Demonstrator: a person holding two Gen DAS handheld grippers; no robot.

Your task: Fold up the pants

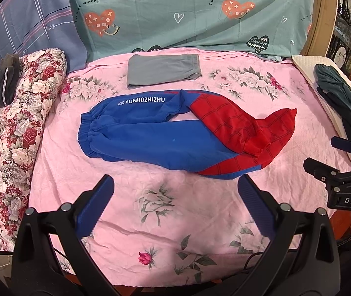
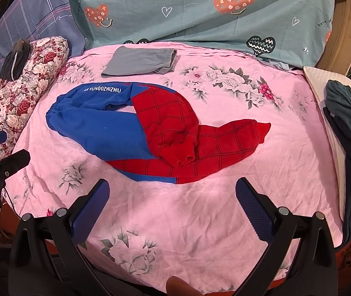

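The blue-and-red pants (image 1: 175,133) lie crumpled on the pink floral bed sheet (image 1: 170,212), just ahead of the left gripper (image 1: 175,187) and right gripper (image 2: 173,192), both spread wide and holding nothing.

Take the blue-and-red pants (image 1: 175,133) as your landmark. You have bare pink sheet (image 1: 175,209) on their near side. Beyond them lie folded grey pants (image 1: 163,70); left stands a floral quilt (image 1: 17,123); right, dark clothes (image 2: 348,135).
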